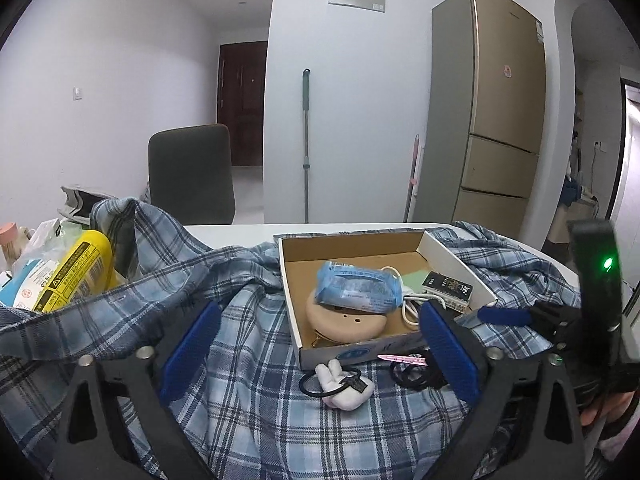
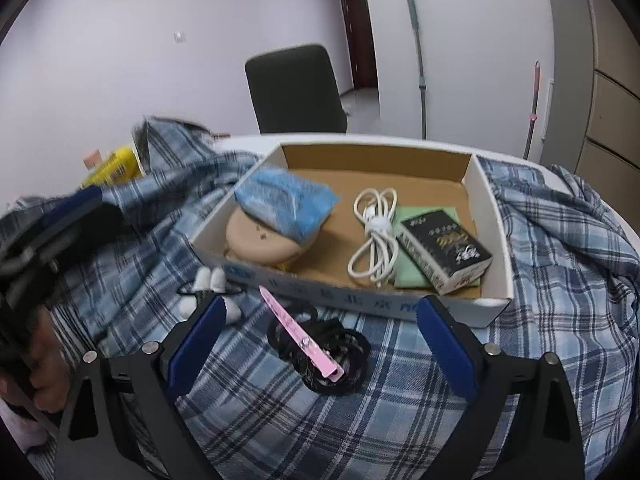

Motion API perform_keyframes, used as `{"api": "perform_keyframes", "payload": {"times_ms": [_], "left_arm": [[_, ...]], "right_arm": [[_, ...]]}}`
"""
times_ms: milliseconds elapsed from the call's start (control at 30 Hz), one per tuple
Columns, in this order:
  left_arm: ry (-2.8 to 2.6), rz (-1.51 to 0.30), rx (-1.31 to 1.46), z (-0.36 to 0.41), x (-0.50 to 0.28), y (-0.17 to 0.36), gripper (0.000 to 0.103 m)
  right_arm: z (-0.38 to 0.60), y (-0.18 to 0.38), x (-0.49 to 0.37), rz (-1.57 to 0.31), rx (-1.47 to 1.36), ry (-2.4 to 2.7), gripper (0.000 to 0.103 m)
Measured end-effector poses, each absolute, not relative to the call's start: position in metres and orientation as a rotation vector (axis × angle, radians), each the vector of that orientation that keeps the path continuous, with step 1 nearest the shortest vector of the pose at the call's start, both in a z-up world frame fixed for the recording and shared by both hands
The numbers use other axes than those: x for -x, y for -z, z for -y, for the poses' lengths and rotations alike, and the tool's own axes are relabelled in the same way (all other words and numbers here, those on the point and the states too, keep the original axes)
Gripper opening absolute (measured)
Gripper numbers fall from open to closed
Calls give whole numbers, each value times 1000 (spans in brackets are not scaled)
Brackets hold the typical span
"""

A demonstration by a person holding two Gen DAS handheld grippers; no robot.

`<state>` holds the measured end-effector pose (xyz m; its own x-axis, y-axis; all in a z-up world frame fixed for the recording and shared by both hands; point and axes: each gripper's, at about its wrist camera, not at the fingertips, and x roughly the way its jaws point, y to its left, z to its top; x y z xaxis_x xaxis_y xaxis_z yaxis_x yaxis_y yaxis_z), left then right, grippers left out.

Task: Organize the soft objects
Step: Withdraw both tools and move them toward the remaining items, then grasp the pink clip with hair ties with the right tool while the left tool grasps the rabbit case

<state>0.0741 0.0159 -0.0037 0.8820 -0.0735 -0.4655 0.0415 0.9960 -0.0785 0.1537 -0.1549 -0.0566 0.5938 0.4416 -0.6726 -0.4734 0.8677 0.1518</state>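
A plaid shirt (image 2: 400,400) spreads beneath both wide-open, empty tools. The cardboard box (image 2: 360,304) sits just beyond the right tool (image 2: 320,344), whose fingers flank black hair ties (image 2: 352,364) and a pink clip (image 2: 296,332). A white plush (image 1: 344,384) lies between the left tool's (image 1: 320,352) fingers.

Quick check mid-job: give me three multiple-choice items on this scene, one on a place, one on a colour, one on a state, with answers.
1. Where does the white cable lie?
A. in the cardboard box
B. on the plaid shirt
C. on the chair

2. What colour is the hair clip?
A. green
B. pink
C. yellow

3. How does the right gripper stand?
A. shut on the clip
B. shut on the shirt
C. open, holding nothing

Answers: 1 A, it is coiled on the box floor. 2 B, it is pale pink against the black hair ties. 3 C, its pads stand wide apart either side of the clip.
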Motion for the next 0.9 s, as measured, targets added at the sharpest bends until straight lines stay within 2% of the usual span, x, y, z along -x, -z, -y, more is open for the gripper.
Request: {"api": "perform_keyframes", "payload": {"times_ms": [367, 433, 567, 833, 900], "left_arm": [[59, -487, 77, -18, -73, 1, 93], [56, -488, 80, -18, -73, 0, 93], [52, -484, 73, -17, -73, 0, 93], [49, -485, 77, -19, -74, 0, 92], [58, -502, 80, -19, -75, 1, 91]], "right_arm": [[135, 80, -162, -889, 133, -538, 65], [135, 84, -165, -912, 134, -528, 64], [135, 87, -170, -934, 126, -518, 49], [139, 89, -173, -955, 112, -517, 26], [138, 88, -171, -961, 119, -520, 23]]}}
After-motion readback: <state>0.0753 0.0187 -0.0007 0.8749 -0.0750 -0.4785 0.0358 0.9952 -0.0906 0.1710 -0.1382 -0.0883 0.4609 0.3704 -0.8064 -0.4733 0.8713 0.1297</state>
